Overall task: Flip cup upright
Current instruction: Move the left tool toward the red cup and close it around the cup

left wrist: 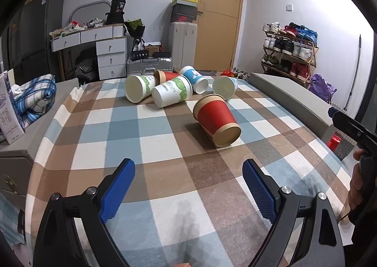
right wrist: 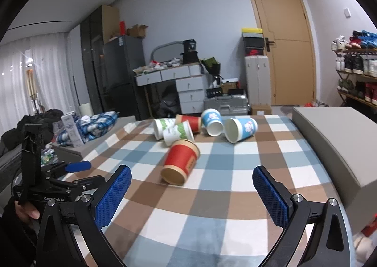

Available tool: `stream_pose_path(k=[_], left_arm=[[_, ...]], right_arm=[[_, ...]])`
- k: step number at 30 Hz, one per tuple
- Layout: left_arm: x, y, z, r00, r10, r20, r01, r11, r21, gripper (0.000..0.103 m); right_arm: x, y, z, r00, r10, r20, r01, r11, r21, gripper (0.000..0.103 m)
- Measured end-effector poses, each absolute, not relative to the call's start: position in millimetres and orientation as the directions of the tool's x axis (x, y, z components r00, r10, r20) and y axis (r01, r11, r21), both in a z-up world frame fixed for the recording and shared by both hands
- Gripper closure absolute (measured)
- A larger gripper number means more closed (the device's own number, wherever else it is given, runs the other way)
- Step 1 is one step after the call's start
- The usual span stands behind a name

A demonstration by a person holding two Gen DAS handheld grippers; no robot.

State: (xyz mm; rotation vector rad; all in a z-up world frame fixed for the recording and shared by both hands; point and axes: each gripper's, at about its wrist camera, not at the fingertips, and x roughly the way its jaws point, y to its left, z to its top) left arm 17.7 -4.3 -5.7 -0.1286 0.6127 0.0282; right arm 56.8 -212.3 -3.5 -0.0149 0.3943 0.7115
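A red paper cup (left wrist: 215, 119) lies on its side on the checked tablecloth (left wrist: 141, 139), its base toward me; it also shows in the right wrist view (right wrist: 180, 163). Behind it lie several more tipped cups: two green-and-white (left wrist: 170, 93), a second red one (left wrist: 166, 76) and two blue ones (left wrist: 194, 78). My left gripper (left wrist: 188, 168) is open and empty, a little short of the red cup. My right gripper (right wrist: 192, 178) is open and empty, near the same cup. The left gripper also shows at the left of the right wrist view (right wrist: 77, 166).
A grey box (right wrist: 339, 144) stands along the table's right side. Folded plaid cloth (left wrist: 35, 99) and a white carton (left wrist: 9, 111) lie on the left. A desk, suitcases, a door and a shoe rack (left wrist: 289, 47) stand behind.
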Motion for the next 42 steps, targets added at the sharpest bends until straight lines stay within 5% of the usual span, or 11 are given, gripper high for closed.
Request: stream_pose_path(k=[14,35,37,39,42], left_arm=[[65.6,-22.8,-11.9,0.762,-0.057,-0.645,-0.074,0.982,-0.173,0.013],[128.3,-36.3,-24.3,0.664,-0.132,-0.736,-0.121,0.952,-0.280,0.014],[130.2,-36.0,-23.9,0.660,-0.139,-0.739,-0.122,0.950,-0.287,0.021],[130.3,-34.4,-25.2,0.646,-0.158,-0.747,-0.119,0.946,-0.302,0.045],[127.1,-31.3,-23.2,0.646,-0.177,-0.743,-0.114,0.939,-0.323,0.050]], right_arm=[[88.5,-230.5,-18.6,0.733,0.524,-0.434,-0.510,0.845,0.158,0.000],[95.9,-239.4,-24.4,0.707,0.543,-0.453,-0.498,0.837,0.227,0.000],[95.9,-239.5,-24.8,0.706,0.543,-0.454,-0.497,0.837,0.228,0.000],[95.2,-239.1,-24.7,0.706,0.543,-0.455,-0.497,0.837,0.227,0.000],[93.6,-237.9,-23.7,0.706,0.543,-0.454,-0.501,0.837,0.222,0.000]])
